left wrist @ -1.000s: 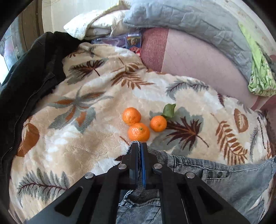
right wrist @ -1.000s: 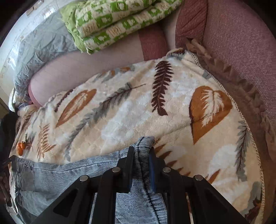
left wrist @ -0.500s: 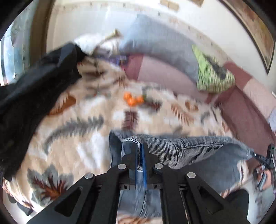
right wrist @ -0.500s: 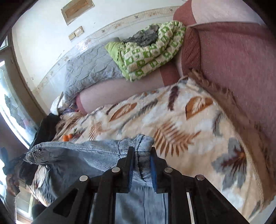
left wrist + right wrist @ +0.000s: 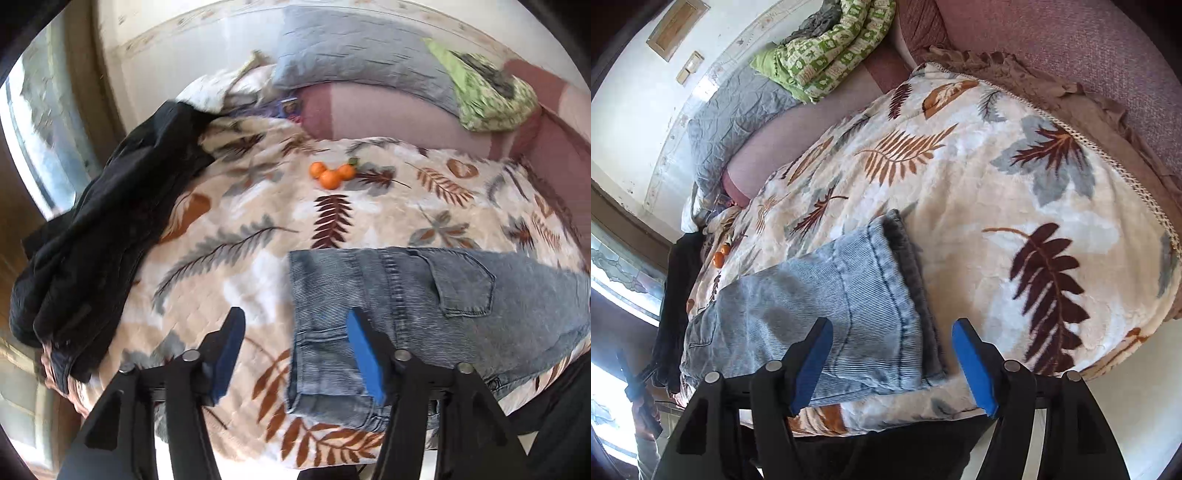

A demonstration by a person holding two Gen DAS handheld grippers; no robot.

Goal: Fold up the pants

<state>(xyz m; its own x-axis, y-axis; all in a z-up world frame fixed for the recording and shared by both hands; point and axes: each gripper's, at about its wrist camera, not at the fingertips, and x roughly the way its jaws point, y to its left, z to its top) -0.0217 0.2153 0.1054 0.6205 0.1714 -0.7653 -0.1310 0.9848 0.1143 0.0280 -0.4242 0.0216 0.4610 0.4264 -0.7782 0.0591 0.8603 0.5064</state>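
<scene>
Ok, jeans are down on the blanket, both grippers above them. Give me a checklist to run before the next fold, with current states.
1. Left gripper free of denim: ok, jaws opening, nothing between them.
2. Right gripper free of denim: ok, jaws opening, nothing gripped.
3. Jeans lying flat on the blanket: ok.
4. Hem end layers aligned: not ok, darker lower layer sticks out.
5. Tangerines clear of the jeans: ok.
6. Jeans' near edge fully on the blanket: cannot tell.

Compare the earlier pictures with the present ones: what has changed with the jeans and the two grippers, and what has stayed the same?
Both grippers let go: the left gripper and right gripper, earlier clamped on denim, are opening with nothing between the pads. The jeans, dragged toward the near edge, now lie folded on the blanket. The oranges and black garment stayed put.
</scene>
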